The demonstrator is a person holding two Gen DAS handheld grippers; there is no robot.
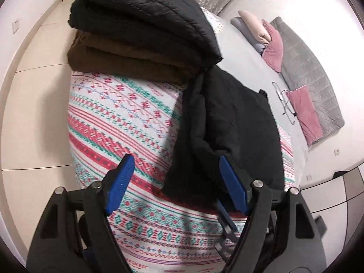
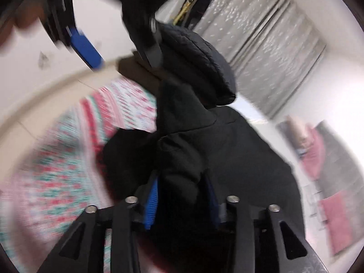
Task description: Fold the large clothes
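The black garment (image 1: 229, 134) lies crumpled on the patterned blanket (image 1: 118, 118) that covers the near end of the bed (image 1: 248, 52), towards its right side, its far edge touching a stack of folded clothes (image 1: 136, 34) — a black quilted jacket (image 1: 145, 6) on top, brown folds (image 1: 127, 61) beneath; the stack sits at the far left of the blanket. The left gripper (image 1: 175, 173) hangs over the garment's near left edge with its blue fingers (image 1: 121, 177) spread wide and nothing pinched between them; the left one is above the blanket, the right one above the black cloth. In the right wrist view (badly smeared) the right gripper (image 2: 182, 198) has a bunch of the black garment (image 2: 204, 145) between its blue pads (image 2: 151, 202); the cloth fills the gap, but whether the pads press on it I cannot tell. The left gripper (image 2: 118, 43) shows there too, at the upper left, jaws apart. Far right on the bed lie pink cushions (image 1: 273, 45), a grey quilt (image 1: 311, 77) and a clothes hanger (image 1: 285, 104); a pale curtain (image 2: 270, 38) hangs behind.
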